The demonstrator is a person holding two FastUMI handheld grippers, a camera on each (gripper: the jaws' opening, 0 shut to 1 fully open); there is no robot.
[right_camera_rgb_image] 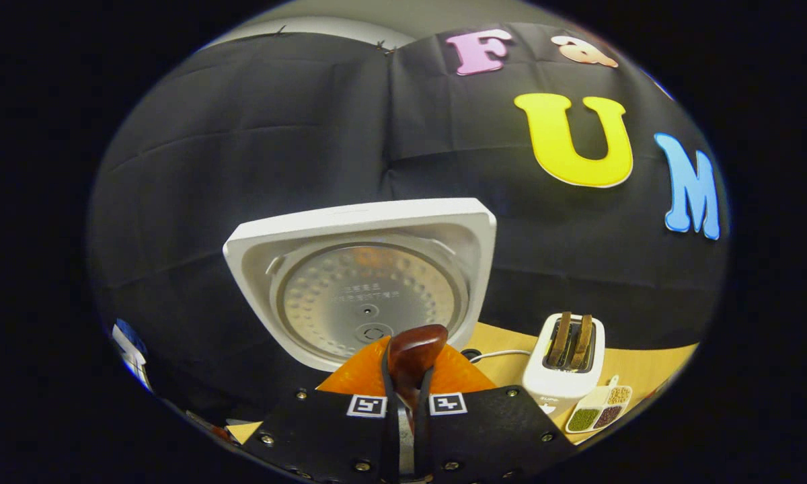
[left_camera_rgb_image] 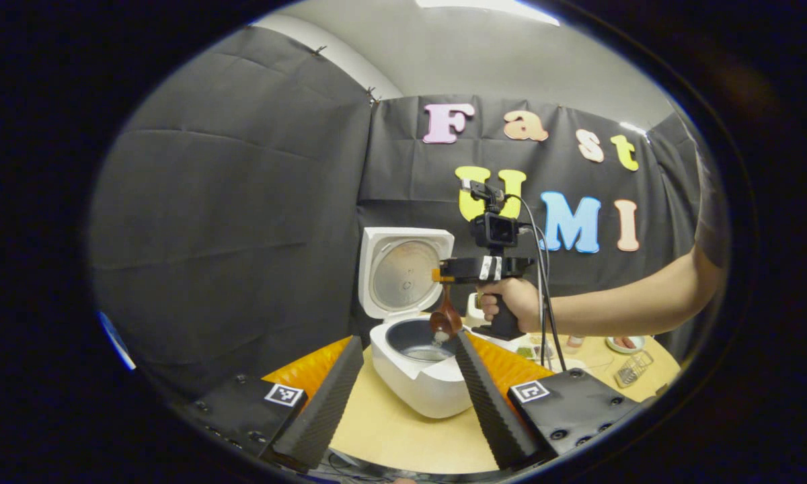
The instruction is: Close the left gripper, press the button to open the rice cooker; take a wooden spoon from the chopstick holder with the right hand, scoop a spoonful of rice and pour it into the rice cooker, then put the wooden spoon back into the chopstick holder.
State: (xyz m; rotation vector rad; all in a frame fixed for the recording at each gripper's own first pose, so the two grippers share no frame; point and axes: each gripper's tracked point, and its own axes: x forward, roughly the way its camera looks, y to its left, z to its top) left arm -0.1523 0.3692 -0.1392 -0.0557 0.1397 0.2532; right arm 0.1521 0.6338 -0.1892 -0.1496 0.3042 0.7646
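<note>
A pale wood desk [left_camera_rgb_image: 403, 430] with a rounded edge sits inside a booth hung with creased black cloth, a grey ceiling and a strip light above. Straight ahead of the left gripper [left_camera_rgb_image: 403, 396], whose two ridged, wedge-shaped fingers are spread wide apart and hold nothing, stands the white rice cooker [left_camera_rgb_image: 417, 376], glossy and rounded; its square lid [left_camera_rgb_image: 403, 269] is raised upright, showing a dimpled metal inner plate, and the dark inner pot has a little pale rice at its bottom. Beyond and above the cooker, a hand [left_camera_rgb_image: 511, 302] holds the right gripper [left_camera_rgb_image: 444, 275] level by its dark pistol handle, with cables trailing down. That gripper is pinched on the wooden spoon [left_camera_rgb_image: 446, 319], which hangs bowl-down over the pot's right rim, dark reddish-brown and polished, with pale grains at its tip. In the right gripper view the fingers are pressed together on the spoon's handle and the lid's metal plate fills the space ahead; small writing on the plate is too fine to read. To the right of that gripper stands a white toaster [right_camera_rgb_image: 565, 370] holding two brown slices, and just beside it lies a small divided tray of green, tan and dark grains [right_camera_rgb_image: 598, 410].
</note>
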